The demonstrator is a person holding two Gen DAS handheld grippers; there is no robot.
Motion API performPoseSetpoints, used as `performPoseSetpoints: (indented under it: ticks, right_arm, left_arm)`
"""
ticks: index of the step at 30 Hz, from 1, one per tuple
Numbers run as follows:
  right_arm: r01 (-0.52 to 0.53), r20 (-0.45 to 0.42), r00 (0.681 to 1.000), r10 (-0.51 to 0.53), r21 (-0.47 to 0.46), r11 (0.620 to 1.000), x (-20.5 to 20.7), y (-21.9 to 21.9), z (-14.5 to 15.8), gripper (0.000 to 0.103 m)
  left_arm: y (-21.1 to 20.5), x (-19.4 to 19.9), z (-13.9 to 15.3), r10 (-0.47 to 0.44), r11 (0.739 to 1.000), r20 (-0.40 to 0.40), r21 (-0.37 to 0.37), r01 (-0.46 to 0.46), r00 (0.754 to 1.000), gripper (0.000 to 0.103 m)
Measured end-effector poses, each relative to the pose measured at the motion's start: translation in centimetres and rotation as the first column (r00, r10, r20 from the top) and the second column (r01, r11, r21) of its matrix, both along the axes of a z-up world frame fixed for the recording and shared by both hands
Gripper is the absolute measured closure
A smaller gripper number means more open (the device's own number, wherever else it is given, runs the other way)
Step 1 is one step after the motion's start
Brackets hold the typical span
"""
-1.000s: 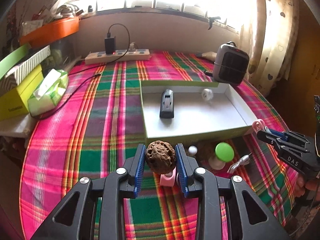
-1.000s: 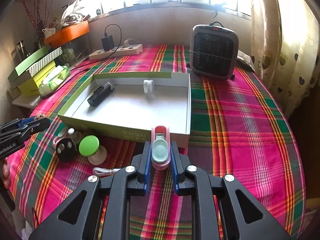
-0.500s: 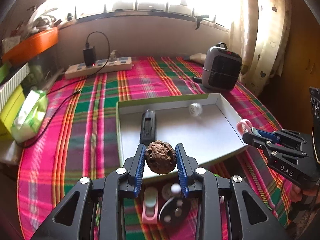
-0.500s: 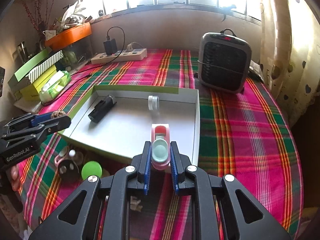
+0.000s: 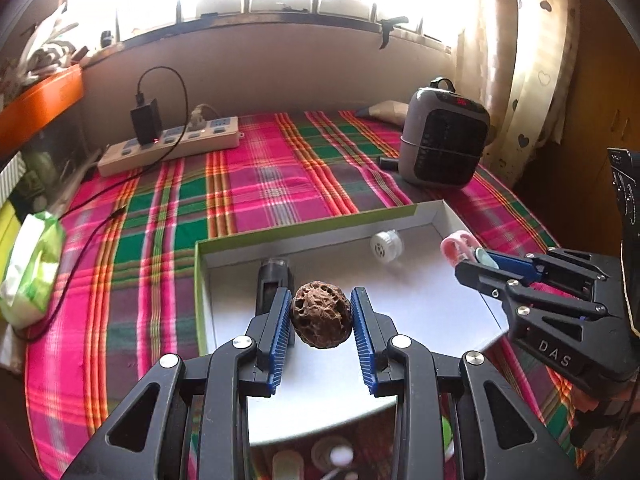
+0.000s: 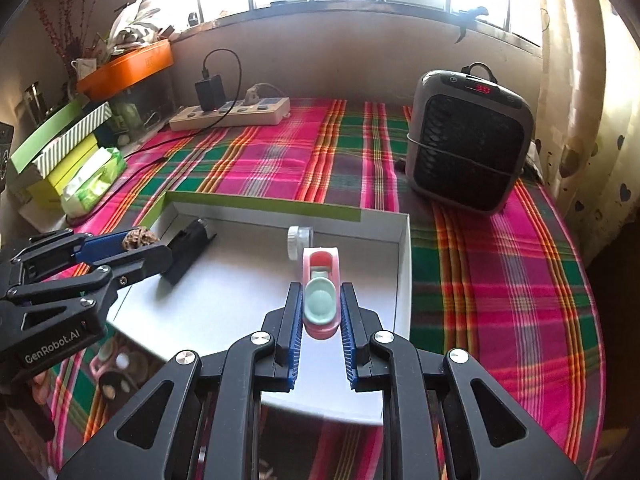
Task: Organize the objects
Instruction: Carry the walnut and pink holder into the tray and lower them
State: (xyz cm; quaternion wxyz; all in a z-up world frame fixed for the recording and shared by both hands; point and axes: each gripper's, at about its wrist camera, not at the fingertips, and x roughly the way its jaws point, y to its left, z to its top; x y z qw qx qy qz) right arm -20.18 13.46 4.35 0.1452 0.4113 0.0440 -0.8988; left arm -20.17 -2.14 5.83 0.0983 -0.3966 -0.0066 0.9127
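Observation:
My left gripper (image 5: 320, 320) is shut on a brown wrinkled walnut (image 5: 321, 319) and holds it above the white tray (image 5: 320, 226) with green walls. My right gripper (image 6: 320, 308) is shut on a pink and mint clip-like item (image 6: 321, 296), also above the tray (image 6: 264, 205). In the tray lie a black rectangular device (image 5: 273, 280) and a small white cap (image 5: 385, 245). The right gripper shows at the right of the left wrist view (image 5: 476, 260); the left gripper shows at the left of the right wrist view (image 6: 132, 245).
A grey heater (image 6: 468, 144) stands at the back right of the plaid cloth. A power strip (image 6: 230, 114) with a charger lies at the back. Boxes and a tissue pack (image 6: 94, 180) sit at the left. Small items (image 6: 116, 364) lie in front of the tray.
Both grippers have moved forward and up from the table's front edge to above the tray, each carrying its object. The loose items in front of the tray have dropped below the views.

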Motion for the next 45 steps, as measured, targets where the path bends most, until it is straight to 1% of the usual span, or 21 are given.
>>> performPoseSetpoints:
  ticks: [6,10,16,21,31,45]
  right_arm:
    - [0.025,0.023,0.999,-0.025,0.01,1.0,-2.1,-0.1,-0.7,0.084]
    - [0.037,0.044,0.998,-0.037,0.014,0.999,-3.3,-0.1,-1.4,0.084]
    - [0.046,0.067,0.997,-0.048,0.024,0.999,-4.8,-0.3,-2.3,0.084]
    - [0.054,0.076,0.996,-0.056,0.034,0.998,-5.5,-0.1,-2.8,0.084]
    - [0.048,0.079,0.996,-0.052,0.052,0.998,-6.2,-0.3,-3.4,0.084]
    - [0.032,0.064,0.997,-0.037,0.081,0.996,-6.3,-0.7,-3.7,0.084]
  left_arm:
    - [0.7,-2.2,-0.5,-0.02,1.0,0.019,-0.013,0.02,1.0,0.075]
    - [0.8,-3.7,-1.4,-0.015,1.0,0.055,-0.009,0.016,0.998,0.075]
    - [1.4,-5.2,-1.9,-0.033,0.999,0.059,-0.038,0.035,0.998,0.075]
    - [1.7,-6.1,-2.5,-0.044,0.998,0.073,-0.043,0.047,0.996,0.075]
    - [2.5,-6.9,-3.7,-0.052,0.997,0.104,-0.059,0.059,0.993,0.075]
    - [2.9,-7.4,-4.2,-0.051,0.996,0.132,-0.07,0.061,0.99,0.074]
